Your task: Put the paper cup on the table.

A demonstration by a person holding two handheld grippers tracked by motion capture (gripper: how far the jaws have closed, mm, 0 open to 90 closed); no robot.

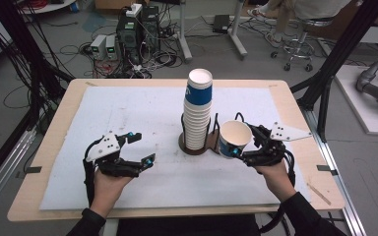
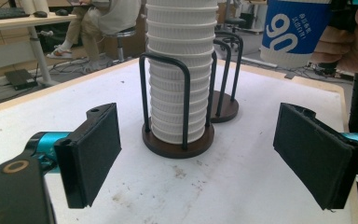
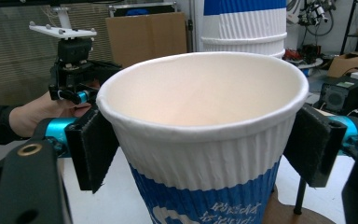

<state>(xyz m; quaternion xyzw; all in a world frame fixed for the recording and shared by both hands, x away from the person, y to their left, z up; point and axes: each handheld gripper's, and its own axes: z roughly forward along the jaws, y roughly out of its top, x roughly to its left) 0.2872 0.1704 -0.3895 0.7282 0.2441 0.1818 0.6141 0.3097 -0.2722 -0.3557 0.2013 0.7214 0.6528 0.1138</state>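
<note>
My right hand-held gripper (image 3: pixel 200 154) is pinching the light, crushable paper cup (image 3: pixel 205 140) just under its rim, where I judge it stiffest.

A white mat (image 1: pixel 128 113) covers the wooden worktop (image 1: pixel 59 123), and beyond it computer boxes (image 1: pixel 138 29) and a stool (image 1: pixel 302 39) stand on the floor.

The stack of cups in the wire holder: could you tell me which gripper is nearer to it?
Right. The right gripper holds a single cup just beside the stack of cups, next to its holder. The left gripper hovers open farther off, across bare table.
</note>
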